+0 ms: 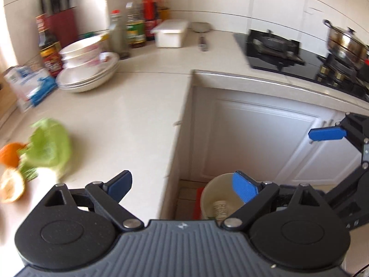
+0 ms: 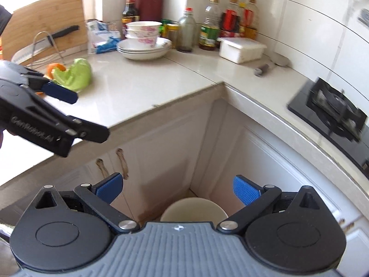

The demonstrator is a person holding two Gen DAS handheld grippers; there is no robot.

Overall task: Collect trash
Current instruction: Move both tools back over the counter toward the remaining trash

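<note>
A green lettuce leaf (image 1: 49, 146) lies on the counter with orange peel (image 1: 10, 153) and a citrus half (image 1: 12, 188) beside it; the leaf (image 2: 77, 73) and the peel (image 2: 55, 68) also show in the right wrist view. A cream trash bin (image 1: 215, 202) stands on the floor by the cabinet corner, with a scrap inside; its rim (image 2: 193, 209) shows in the right wrist view. My left gripper (image 1: 182, 187) is open and empty over the counter edge, right of the leaf. My right gripper (image 2: 178, 188) is open and empty above the bin.
Stacked plates and bowls (image 1: 88, 65), bottles (image 1: 135, 26), a white lidded box (image 1: 170, 33) and a knife block (image 1: 61, 20) stand at the back of the counter (image 1: 129, 106). A stove (image 1: 274, 50) with a steel pot (image 1: 346, 41) is on the right. White cabinet doors (image 1: 258, 138) are below.
</note>
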